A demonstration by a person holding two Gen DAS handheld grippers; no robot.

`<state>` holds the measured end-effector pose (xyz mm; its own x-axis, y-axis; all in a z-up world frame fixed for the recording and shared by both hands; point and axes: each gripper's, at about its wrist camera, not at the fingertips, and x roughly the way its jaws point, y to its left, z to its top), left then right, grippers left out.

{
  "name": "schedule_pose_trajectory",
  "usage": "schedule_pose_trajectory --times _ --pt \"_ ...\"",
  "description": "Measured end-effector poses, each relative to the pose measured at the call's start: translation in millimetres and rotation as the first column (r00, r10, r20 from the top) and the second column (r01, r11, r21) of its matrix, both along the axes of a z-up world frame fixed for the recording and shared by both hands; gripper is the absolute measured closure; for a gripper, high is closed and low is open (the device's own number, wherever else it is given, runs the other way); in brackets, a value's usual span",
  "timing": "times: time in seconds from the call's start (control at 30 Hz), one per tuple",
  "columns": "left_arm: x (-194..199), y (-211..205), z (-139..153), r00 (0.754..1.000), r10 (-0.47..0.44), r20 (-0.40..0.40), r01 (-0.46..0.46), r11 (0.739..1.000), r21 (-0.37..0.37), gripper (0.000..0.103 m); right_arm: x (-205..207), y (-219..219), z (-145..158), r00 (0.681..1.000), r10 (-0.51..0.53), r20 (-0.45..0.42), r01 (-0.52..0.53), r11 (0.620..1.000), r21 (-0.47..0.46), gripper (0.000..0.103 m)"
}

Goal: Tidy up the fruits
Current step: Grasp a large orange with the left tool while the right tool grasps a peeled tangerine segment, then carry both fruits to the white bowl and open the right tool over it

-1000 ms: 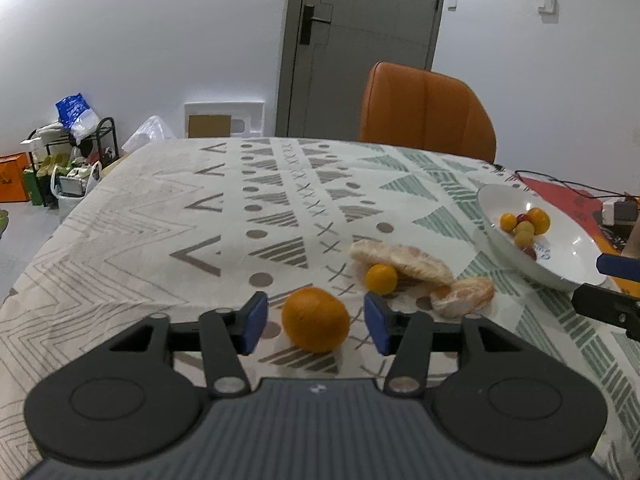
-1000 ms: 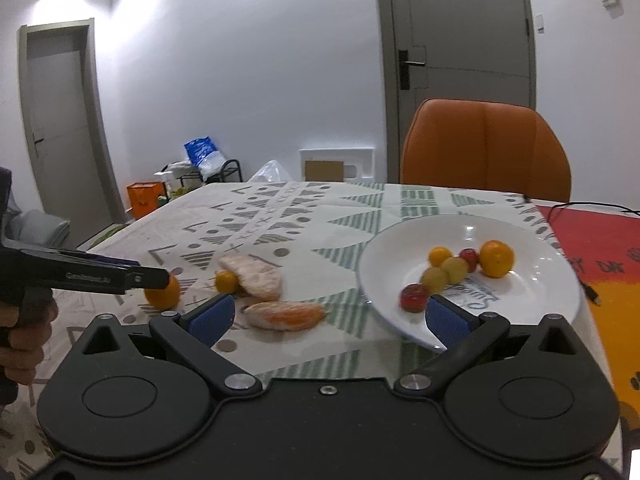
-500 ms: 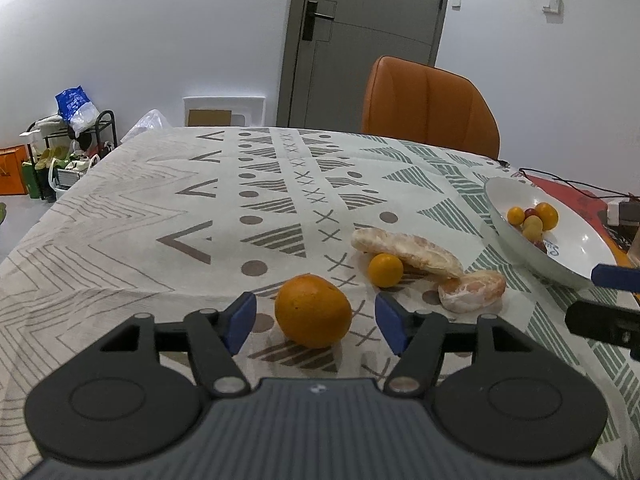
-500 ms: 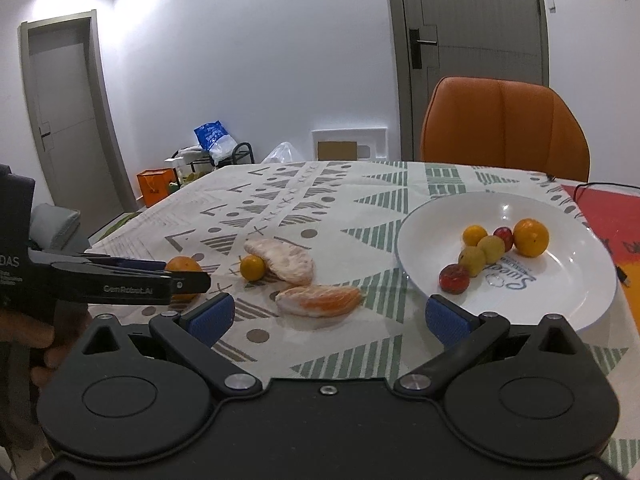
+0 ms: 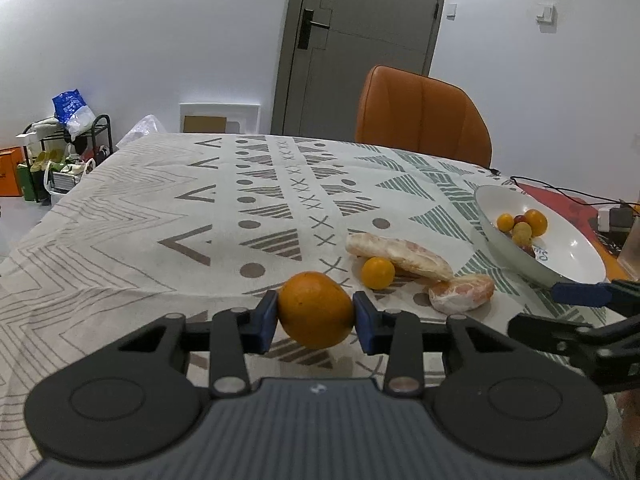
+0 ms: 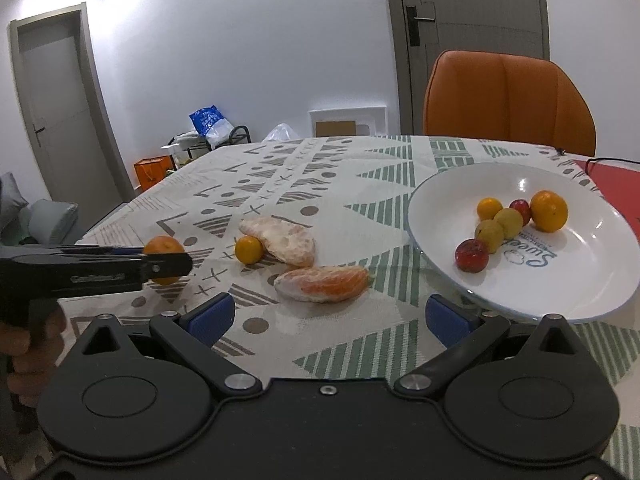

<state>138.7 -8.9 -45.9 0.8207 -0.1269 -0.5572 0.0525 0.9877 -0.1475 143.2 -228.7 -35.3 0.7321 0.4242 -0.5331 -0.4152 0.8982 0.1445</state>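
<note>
My left gripper [image 5: 315, 317] is shut on a large orange [image 5: 316, 310], just above the patterned tablecloth; it also shows in the right wrist view [image 6: 163, 250] with the left gripper [image 6: 160, 264] around it. A small orange [image 5: 377, 273] and two peeled citrus pieces [image 5: 400, 255] [image 5: 462, 293] lie just beyond. A white plate [image 6: 580, 292] holds several small fruits [image 6: 548, 210] at the right. My right gripper [image 6: 328, 316] is open and empty, just before the near peeled piece [image 6: 324, 283] and the plate's front rim.
An orange chair [image 5: 424, 116] stands at the table's far side. A red mat with cables [image 5: 560, 200] lies behind the plate. A rack with bags [image 5: 64, 148] is on the floor at the left. The tablecloth [image 5: 200, 208] stretches far left.
My left gripper has closed its fingers onto the large orange, which sat loose between them before. My right gripper has shifted left, so the plate sits further right in its view.
</note>
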Motion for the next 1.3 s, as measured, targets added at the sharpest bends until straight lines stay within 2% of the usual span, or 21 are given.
schedule_pose_trajectory --times 0.87,0.97,1.07,1.3 --pt "-12 33 4 0.999 0.046 0.01 -0.046 0.998 -0.049 0.065 31 43 -18 1.0 -0.007 -0.004 0.006 0.991 -0.137 0.001" --pt "-12 33 5 0.999 0.047 0.011 -0.047 0.998 -0.046 0.065 33 50 -21 1.0 0.015 -0.011 -0.017 0.987 -0.163 0.011" --pt "-13 31 6 0.999 0.05 0.01 -0.049 0.998 -0.038 0.065 32 50 -19 1.0 0.009 0.005 -0.008 0.987 -0.162 0.034" --pt "-17 21 15 0.999 0.038 0.03 -0.038 0.999 -0.022 0.065 26 42 -14 0.999 0.035 0.025 -0.032 0.992 -0.121 0.038"
